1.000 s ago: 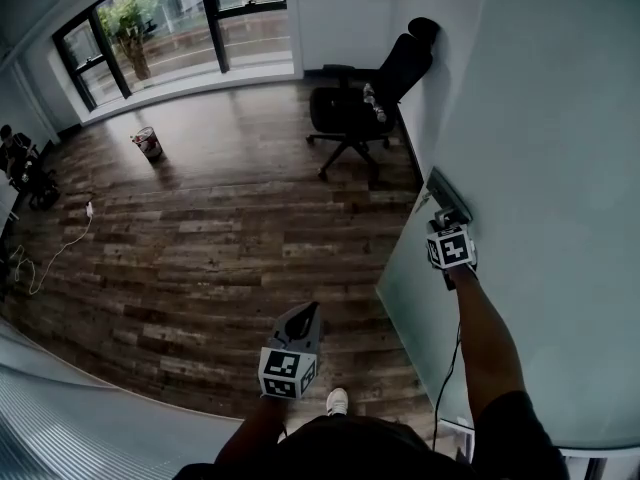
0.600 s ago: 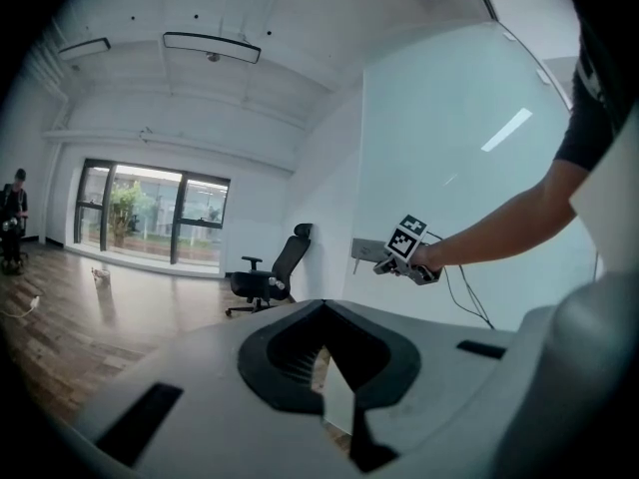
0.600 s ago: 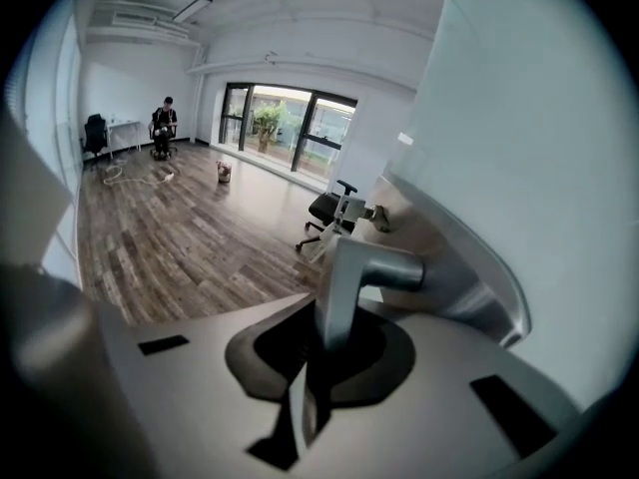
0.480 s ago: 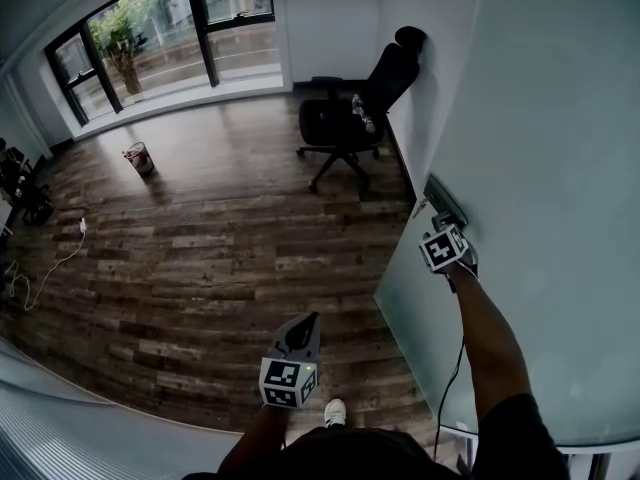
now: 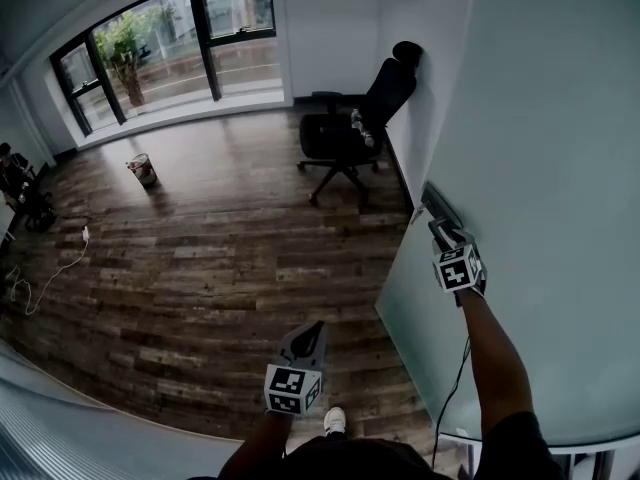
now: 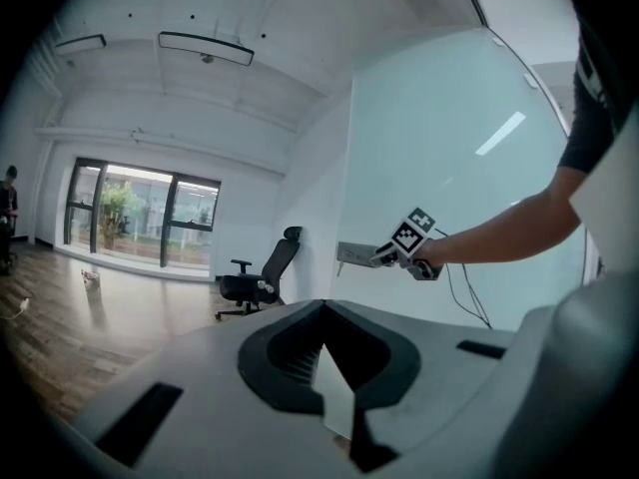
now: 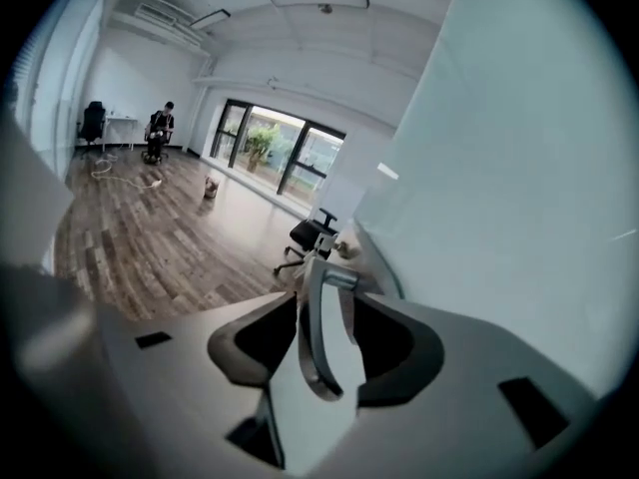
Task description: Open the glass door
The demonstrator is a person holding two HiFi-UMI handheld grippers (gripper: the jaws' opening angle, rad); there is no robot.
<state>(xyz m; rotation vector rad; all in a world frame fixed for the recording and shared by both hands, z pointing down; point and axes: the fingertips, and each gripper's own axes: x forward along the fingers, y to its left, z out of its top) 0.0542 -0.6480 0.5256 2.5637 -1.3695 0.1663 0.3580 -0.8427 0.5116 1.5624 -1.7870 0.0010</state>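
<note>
The frosted glass door (image 5: 540, 168) stands at the right, swung into the room. Its metal lever handle (image 5: 440, 208) sits on the door's near edge. My right gripper (image 5: 447, 236) is at the handle; its jaws have just been opening. In the right gripper view the handle (image 7: 318, 337) runs between the spread fingers with a gap on each side of it, and the right gripper (image 7: 325, 297) stands open around it. My left gripper (image 5: 311, 330) hangs low in front of me over the floor, tips together; the left gripper (image 6: 324, 305) holds nothing.
A black office chair (image 5: 350, 128) stands against the wall beyond the door. A small bucket (image 5: 143, 169) sits on the wood floor near the windows (image 5: 170, 38). A white cable (image 5: 50, 268) trails at the left. A person sits far off (image 7: 160, 128).
The right gripper has slid back along the handle toward me and sits a little higher. The left gripper has shifted slightly forward.
</note>
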